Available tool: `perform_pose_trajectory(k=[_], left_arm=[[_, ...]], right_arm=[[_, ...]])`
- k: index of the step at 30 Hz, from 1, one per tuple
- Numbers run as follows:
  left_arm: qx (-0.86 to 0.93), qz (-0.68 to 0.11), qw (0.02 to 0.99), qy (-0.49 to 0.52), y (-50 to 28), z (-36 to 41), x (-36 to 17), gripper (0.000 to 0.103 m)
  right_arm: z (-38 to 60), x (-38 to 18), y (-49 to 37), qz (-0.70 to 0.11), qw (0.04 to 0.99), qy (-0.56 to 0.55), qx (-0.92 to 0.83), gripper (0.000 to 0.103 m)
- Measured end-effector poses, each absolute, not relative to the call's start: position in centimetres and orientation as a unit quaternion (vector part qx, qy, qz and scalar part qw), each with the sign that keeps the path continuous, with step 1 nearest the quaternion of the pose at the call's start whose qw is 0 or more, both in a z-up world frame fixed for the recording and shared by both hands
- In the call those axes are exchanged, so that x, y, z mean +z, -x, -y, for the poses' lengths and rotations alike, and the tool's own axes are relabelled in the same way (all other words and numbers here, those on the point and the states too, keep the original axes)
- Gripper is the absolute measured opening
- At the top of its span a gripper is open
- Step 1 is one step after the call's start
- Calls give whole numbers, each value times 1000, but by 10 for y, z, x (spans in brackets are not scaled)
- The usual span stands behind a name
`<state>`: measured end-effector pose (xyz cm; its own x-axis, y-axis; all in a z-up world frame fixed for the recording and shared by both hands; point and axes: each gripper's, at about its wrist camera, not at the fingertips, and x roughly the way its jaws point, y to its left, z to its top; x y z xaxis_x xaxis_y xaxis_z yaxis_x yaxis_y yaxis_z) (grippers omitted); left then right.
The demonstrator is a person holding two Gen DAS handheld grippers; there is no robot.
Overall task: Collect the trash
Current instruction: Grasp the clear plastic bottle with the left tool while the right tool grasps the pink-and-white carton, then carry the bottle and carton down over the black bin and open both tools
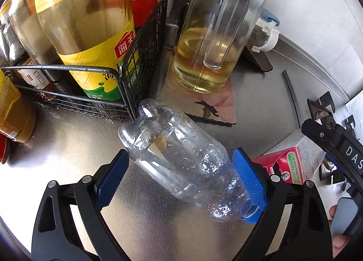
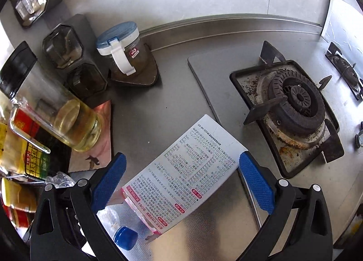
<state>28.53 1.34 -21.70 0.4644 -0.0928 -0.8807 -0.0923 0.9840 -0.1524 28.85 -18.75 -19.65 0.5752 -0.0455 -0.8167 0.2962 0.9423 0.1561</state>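
A clear plastic bottle with a blue cap lies on its side on the steel counter, slanted across my left gripper. The blue pads stand wide on either side of the bottle, close to it, and it is not squashed. In the right wrist view a white and pink carton lies flat between the spread pads of my right gripper, which is open. The bottle's cap end shows below the carton. The carton and a black finger of the right gripper show at the left view's right edge.
A black wire basket with sauce bottles stands just behind the bottle. A glass jug of oil sits on a pink mat beside it. A blue-lidded jar and dark spice jars line the wall. A gas burner lies right of the carton.
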Motion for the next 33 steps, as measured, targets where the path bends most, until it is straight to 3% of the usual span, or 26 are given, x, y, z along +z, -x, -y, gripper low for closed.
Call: perform_pose_trajectory(k=[7, 9, 11, 12, 13, 14, 20, 33], left_arm=[[-14, -535, 841, 85, -270, -19, -228, 87], [-22, -536, 840, 85, -266, -20, -230, 83], [-29, -537, 839, 82, -261, -19, -232, 70], [-32, -539, 838, 82, -259, -19, -233, 65], [-34, -540, 837, 81, -257, -19, -234, 58], [-34, -540, 837, 80, -253, -19, -235, 57], [-36, -536, 840, 75, -236, -19, -235, 55], [-31, -505, 860, 67, -162, -1, -216, 55]], right_arm=[[202, -204, -272, -473, 862, -152, -98, 98], [207, -211, -268, -481, 856, -157, -103, 98], [211, -218, -264, -491, 848, -173, -95, 97], [210, -221, -262, -496, 846, -177, -88, 93], [209, -223, -260, -498, 845, -178, -78, 82], [206, -225, -258, -500, 845, -174, -71, 69], [199, -229, -244, -497, 852, -156, -51, 62], [209, -206, -168, -464, 877, -124, -2, 60]])
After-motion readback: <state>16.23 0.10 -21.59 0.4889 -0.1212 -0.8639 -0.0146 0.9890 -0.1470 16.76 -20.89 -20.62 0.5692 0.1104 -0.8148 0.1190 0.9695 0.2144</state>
